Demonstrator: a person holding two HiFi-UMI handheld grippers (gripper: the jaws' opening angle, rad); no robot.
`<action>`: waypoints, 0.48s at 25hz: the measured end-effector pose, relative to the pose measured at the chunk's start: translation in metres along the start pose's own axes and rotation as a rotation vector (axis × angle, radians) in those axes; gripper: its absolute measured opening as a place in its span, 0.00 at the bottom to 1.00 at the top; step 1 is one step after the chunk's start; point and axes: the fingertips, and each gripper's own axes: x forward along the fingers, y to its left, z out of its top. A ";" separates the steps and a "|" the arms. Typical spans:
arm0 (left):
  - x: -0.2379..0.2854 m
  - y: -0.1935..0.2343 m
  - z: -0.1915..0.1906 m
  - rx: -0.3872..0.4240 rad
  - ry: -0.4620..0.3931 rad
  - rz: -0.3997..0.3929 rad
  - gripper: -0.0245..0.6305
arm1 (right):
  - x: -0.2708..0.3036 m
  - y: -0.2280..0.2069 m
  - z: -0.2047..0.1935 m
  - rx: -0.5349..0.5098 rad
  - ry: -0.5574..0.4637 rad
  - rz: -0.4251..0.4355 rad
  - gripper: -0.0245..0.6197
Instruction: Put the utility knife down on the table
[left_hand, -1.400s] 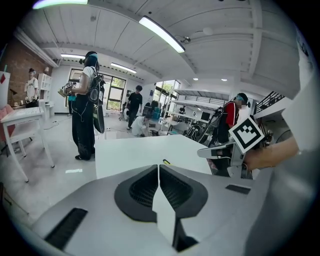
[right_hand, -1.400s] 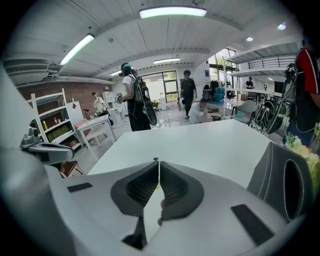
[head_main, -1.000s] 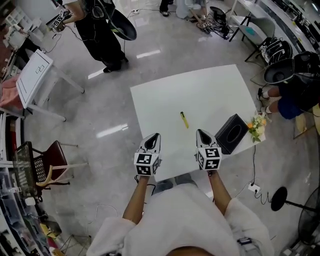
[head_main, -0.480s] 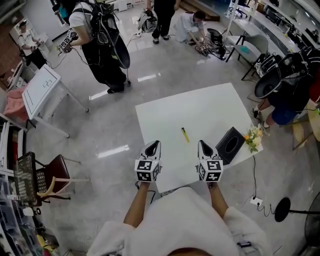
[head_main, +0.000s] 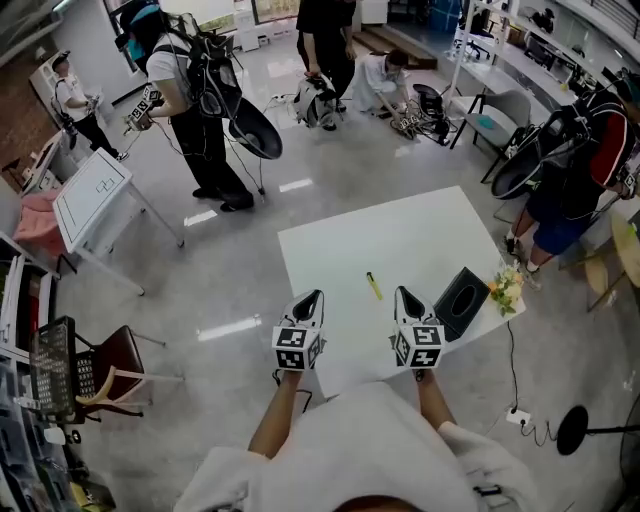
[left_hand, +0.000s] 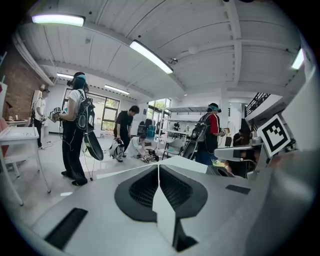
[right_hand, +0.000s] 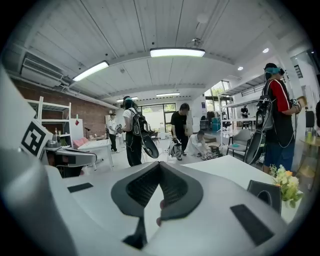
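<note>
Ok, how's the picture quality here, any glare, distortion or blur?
Head view: strong fisheye bend, ceiling-light glare patches on the glossy floor; the yellow utility knife on the white table is sharp but small. Left gripper view: black rounded corners, bright ceiling light, bent lines. Right gripper view: same dark corners, ceiling lamp blown out.

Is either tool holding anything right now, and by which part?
Nothing is held. The left tool and right tool are both shut and empty; the yellow utility knife lies on the white table ahead of them.
</note>
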 end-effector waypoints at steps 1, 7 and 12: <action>0.000 0.000 0.001 0.001 -0.003 0.000 0.07 | 0.000 -0.001 0.000 0.001 -0.001 -0.003 0.09; 0.002 0.001 0.000 0.001 -0.014 0.003 0.07 | -0.003 -0.008 -0.008 0.002 0.000 -0.018 0.09; 0.001 0.003 -0.002 0.006 -0.004 0.000 0.07 | -0.007 -0.008 -0.006 -0.017 0.004 -0.031 0.09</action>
